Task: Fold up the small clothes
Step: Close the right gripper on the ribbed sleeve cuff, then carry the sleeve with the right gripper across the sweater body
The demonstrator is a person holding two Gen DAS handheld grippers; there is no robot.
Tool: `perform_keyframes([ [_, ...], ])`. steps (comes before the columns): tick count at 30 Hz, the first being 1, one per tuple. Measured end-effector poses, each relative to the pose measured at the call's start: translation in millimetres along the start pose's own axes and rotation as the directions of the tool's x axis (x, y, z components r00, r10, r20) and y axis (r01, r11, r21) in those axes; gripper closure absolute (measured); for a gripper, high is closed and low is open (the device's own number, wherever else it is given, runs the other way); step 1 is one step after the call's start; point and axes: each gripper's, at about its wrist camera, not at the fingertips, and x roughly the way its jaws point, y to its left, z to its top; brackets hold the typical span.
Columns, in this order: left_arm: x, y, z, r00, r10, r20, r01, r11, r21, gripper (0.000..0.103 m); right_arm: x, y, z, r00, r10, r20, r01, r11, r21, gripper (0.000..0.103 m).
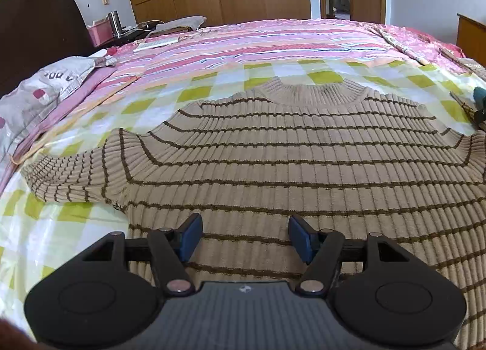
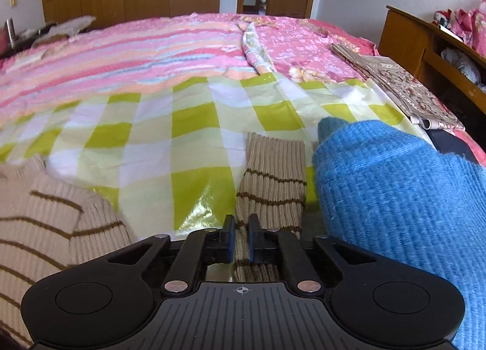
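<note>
A beige ribbed sweater with brown stripes (image 1: 288, 149) lies flat on a green-and-white checked sheet (image 1: 197, 88), collar away from me. Its left sleeve (image 1: 70, 176) stretches out to the left. My left gripper (image 1: 245, 230) is open and empty, low over the sweater's lower body. In the right wrist view my right gripper (image 2: 241, 236) is shut on the sweater's right sleeve (image 2: 273, 176), whose cuff points away over the checked sheet (image 2: 152, 134). The sweater's body (image 2: 45, 219) shows at the left.
A blue knitted garment (image 2: 404, 198) lies just right of the held sleeve. A pink striped bedcover (image 1: 258, 43) lies beyond the sheet. A pillow (image 1: 36, 97) is at the left. A patterned cloth (image 2: 404, 91) and a wooden cabinet (image 2: 431, 46) are at the right.
</note>
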Motion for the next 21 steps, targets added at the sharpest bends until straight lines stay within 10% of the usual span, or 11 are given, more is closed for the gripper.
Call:
perform_keyframes([
  [11, -21, 25, -2, 1.0, -0.025, 0.016, 0.026, 0.998, -0.057, 0.035, -76, 4, 12, 0.964, 0.235, 0.129, -0.251, 0.959, 0.132, 0.098],
  [21, -50, 62, -30, 0.999, -0.015, 0.031, 0.017, 0.997, -0.077, 0.031, -148, 105, -11, 0.828, 0.54, 0.151, -0.55, 0.834, 0.034, 0.098],
])
